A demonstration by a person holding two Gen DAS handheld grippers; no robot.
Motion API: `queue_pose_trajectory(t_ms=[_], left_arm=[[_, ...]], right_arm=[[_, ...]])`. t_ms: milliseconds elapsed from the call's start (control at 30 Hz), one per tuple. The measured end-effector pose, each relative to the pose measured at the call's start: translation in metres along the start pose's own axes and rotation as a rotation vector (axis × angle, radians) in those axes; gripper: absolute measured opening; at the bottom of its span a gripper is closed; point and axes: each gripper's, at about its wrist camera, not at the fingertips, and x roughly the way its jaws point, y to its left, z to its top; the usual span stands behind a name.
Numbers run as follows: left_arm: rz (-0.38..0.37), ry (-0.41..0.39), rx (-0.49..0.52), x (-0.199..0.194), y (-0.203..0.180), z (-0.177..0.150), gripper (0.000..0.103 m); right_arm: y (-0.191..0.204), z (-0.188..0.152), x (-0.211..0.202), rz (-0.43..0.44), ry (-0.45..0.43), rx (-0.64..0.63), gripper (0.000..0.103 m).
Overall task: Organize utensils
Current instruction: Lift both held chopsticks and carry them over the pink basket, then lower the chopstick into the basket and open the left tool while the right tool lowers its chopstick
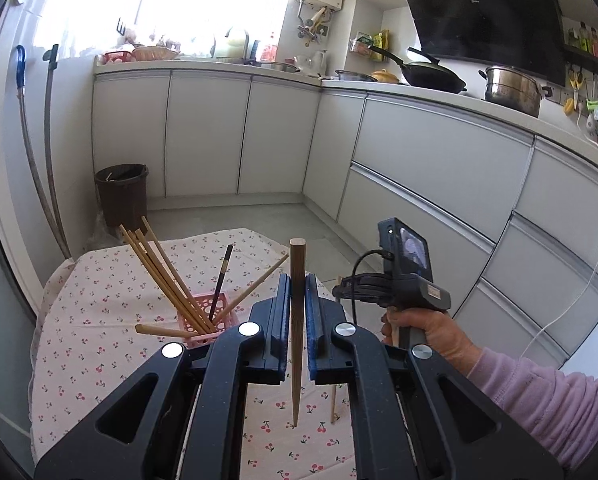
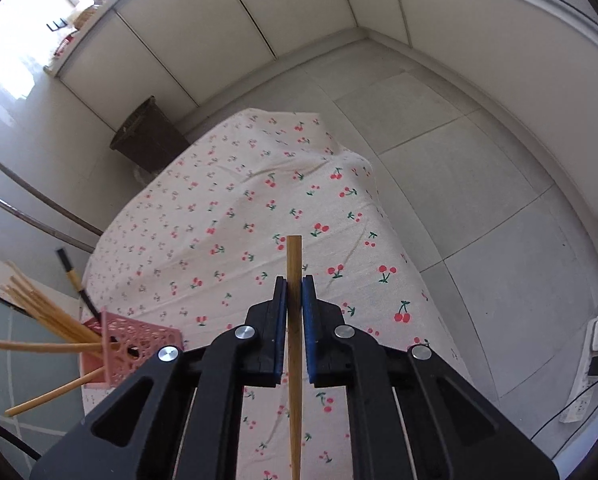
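Observation:
My left gripper [image 1: 297, 280] is shut on a dark brown chopstick [image 1: 296, 360], which stands upright with its thin tip pointing down over the cherry-print tablecloth [image 1: 99, 320]. My right gripper [image 2: 294, 282] is shut on a lighter wooden chopstick [image 2: 293, 360], also tip down. A pink perforated basket [image 1: 203, 318] on the cloth holds several wooden chopsticks [image 1: 159, 276] and a black one [image 1: 221, 280], all leaning outward. In the right wrist view the basket [image 2: 139, 344] sits at the lower left. A hand in a lilac sleeve holds the right gripper [image 1: 339, 290] just right of my left one.
A dark waste bin [image 1: 121, 196] stands on the floor beyond the table, by white kitchen cabinets [image 1: 419, 168]. A white power strip [image 2: 591, 364] lies on the tiled floor at the right. The table's far edge [image 2: 299, 114] drops off to the floor.

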Motion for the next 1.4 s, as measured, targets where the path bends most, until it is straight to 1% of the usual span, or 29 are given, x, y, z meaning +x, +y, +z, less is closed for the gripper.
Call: queue_pose_trajectory(t_ms=[133, 333, 467, 633, 700, 800, 900, 967, 1133, 1267, 1300, 1333, 1367, 1400], left_arm=[[0.002, -0.017, -0.041, -0.008, 0.006, 0.008, 0.007], [0.021, -0.039, -0.07, -0.018, 0.009, 0.019, 0.007], [0.06, -0.061, -0.07, -0.023, 0.014, 0.033, 0.007], [0.105, -0.122, -0.113, -0.032, 0.029, 0.057, 0.007], [0.118, -0.14, -0.134, -0.033, 0.035, 0.067, 0.007], [0.163, -0.17, -0.149, -0.031, 0.041, 0.08, 0.007], [0.216, -0.202, -0.156, -0.025, 0.043, 0.087, 0.006], [0.24, -0.213, -0.157, -0.018, 0.044, 0.088, 0.006], [0.277, -0.193, -0.163, 0.007, 0.046, 0.086, 0.006], [0.308, -0.189, -0.153, 0.029, 0.049, 0.077, 0.007], [0.298, -0.185, -0.157, 0.036, 0.051, 0.073, 0.008], [0.275, -0.159, -0.168, 0.045, 0.055, 0.068, 0.009], [0.286, -0.121, -0.175, 0.053, 0.058, 0.064, 0.014], [0.308, -0.107, -0.182, 0.055, 0.061, 0.062, 0.024]], right_arm=[[0.011, -0.005, -0.048, 0.076, -0.054, -0.04, 0.008], [0.027, -0.012, -0.101, 0.147, -0.103, -0.108, 0.008], [0.043, -0.007, -0.134, 0.201, -0.151, -0.145, 0.008], [0.058, 0.004, -0.176, 0.242, -0.229, -0.19, 0.008], [0.061, 0.009, -0.191, 0.27, -0.25, -0.197, 0.008], [0.065, 0.014, -0.21, 0.322, -0.28, -0.194, 0.008], [0.07, 0.018, -0.223, 0.374, -0.296, -0.182, 0.008], [0.075, 0.021, -0.228, 0.391, -0.305, -0.188, 0.008], [0.091, 0.024, -0.235, 0.42, -0.315, -0.224, 0.008], [0.102, 0.03, -0.233, 0.426, -0.333, -0.248, 0.008], [0.104, 0.031, -0.231, 0.426, -0.335, -0.252, 0.008], [0.106, 0.032, -0.229, 0.427, -0.334, -0.253, 0.008], [0.107, 0.033, -0.226, 0.429, -0.33, -0.251, 0.008], [0.108, 0.034, -0.222, 0.431, -0.323, -0.247, 0.008]])
